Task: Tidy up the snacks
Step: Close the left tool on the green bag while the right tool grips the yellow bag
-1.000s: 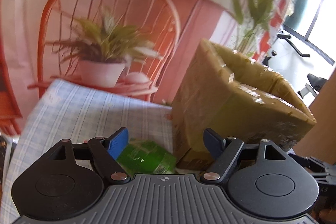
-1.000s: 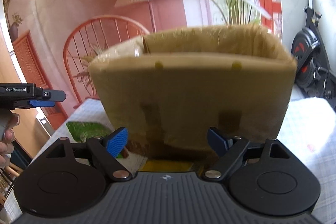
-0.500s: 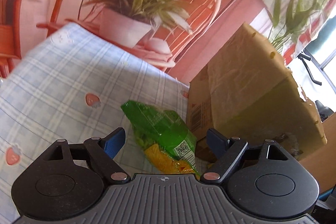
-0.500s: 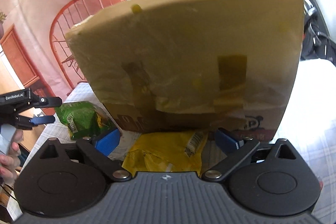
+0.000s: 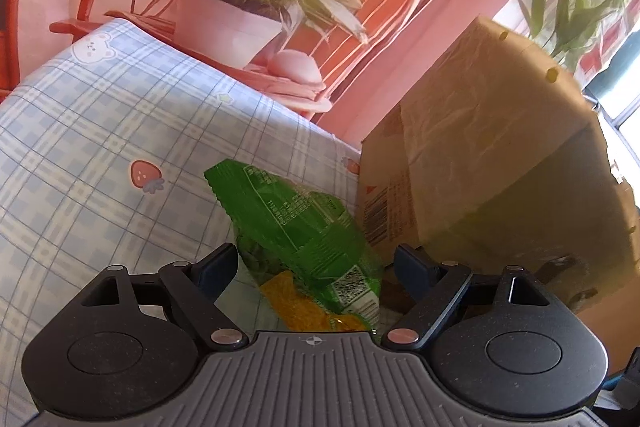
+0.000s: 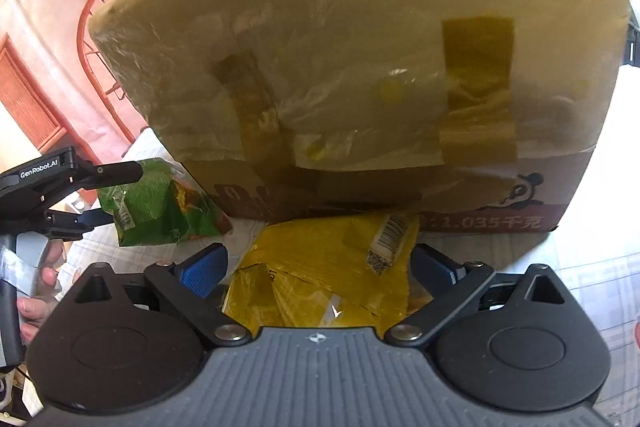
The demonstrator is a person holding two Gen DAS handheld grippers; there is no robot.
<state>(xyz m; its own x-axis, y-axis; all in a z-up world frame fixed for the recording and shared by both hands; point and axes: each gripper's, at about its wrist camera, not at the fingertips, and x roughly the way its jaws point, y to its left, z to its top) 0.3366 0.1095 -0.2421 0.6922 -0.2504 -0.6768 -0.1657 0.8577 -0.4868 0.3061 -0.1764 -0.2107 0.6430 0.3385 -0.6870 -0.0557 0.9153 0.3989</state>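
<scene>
A green bag (image 5: 304, 227) is being framed by the spread left gripper (image 5: 316, 267) beside the box (image 5: 480, 155). A yellow bag (image 6: 324, 267) is being flanked by the spread right gripper (image 6: 316, 263); the box's contents are hidden.

Daylit, bright overall, warm pink cast. Strong light entering from window (image 5: 624, 99) at far right of left wrist view, blown out white there. Box (image 6: 360, 67) side in right wrist view soft, out of focus, with hazy glare off its tape; shaded beneath along its base. Green bag (image 5: 296, 223) crisp, print readable. Heavy fisheye bending at edges; dark corners. Cloth (image 5: 80, 147) evenly lit, lines curved.
</scene>
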